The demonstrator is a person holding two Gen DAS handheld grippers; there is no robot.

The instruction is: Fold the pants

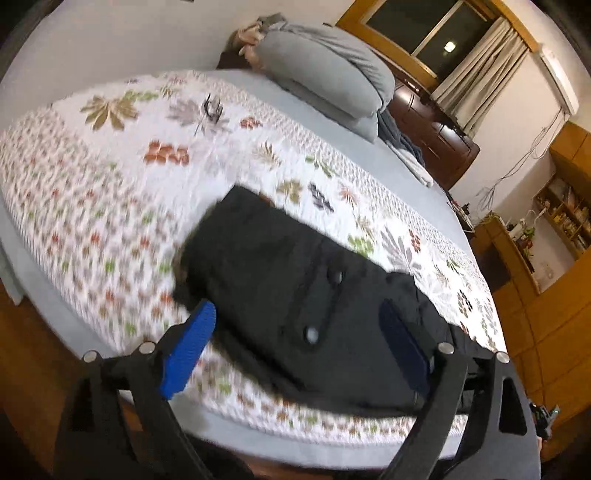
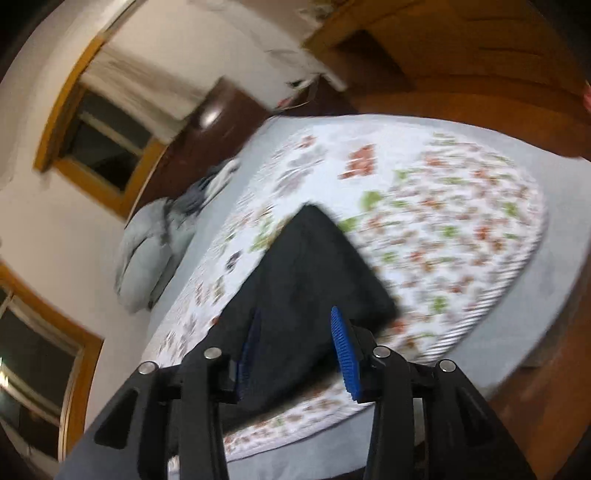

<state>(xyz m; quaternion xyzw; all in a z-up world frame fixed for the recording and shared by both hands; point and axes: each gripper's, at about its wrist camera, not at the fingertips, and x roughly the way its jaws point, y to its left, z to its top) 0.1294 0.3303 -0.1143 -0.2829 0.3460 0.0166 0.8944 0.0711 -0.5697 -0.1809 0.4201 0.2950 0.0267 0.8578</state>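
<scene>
Black pants (image 1: 295,295) lie folded into a long dark slab on a bed's floral quilt (image 1: 110,192), near its foot edge, in a bedroom lit by indoor light. In the left wrist view the left tongs (image 1: 299,325) stand wide apart, one bright blue pad (image 1: 188,350) at 8 o'clock over the quilt beside the pants' edge, the other at 4 o'clock over the black cloth; nothing is gripped between them. Two pale buttons (image 1: 312,334) show on the cloth between the pads.

The quilt, white with red, green and tan leaf prints, covers a grey sheet (image 1: 258,79). At 12 o'clock grey pillows (image 1: 325,74) are stacked against a dark wooden headboard (image 1: 436,136). A small dark object (image 1: 212,107), too small to name, lies on the quilt at 11 o'clock. A wood-framed window (image 1: 424,33) with a pale curtain (image 1: 487,66) fills the 1 o'clock corner; wooden shelves (image 1: 565,214) crowd the wall at 3 o'clock, and wooden floor shows at 9 o'clock.

The right wrist view is blurred. The right tongs (image 2: 295,343) are moderately open, their blue pads (image 2: 345,354) straddling the pants (image 2: 310,266) with the cloth below them; whether the pads touch it cannot be told. Windows sit at 9 and 10 o'clock, a wooden wardrobe (image 2: 461,55) at 1 o'clock.
</scene>
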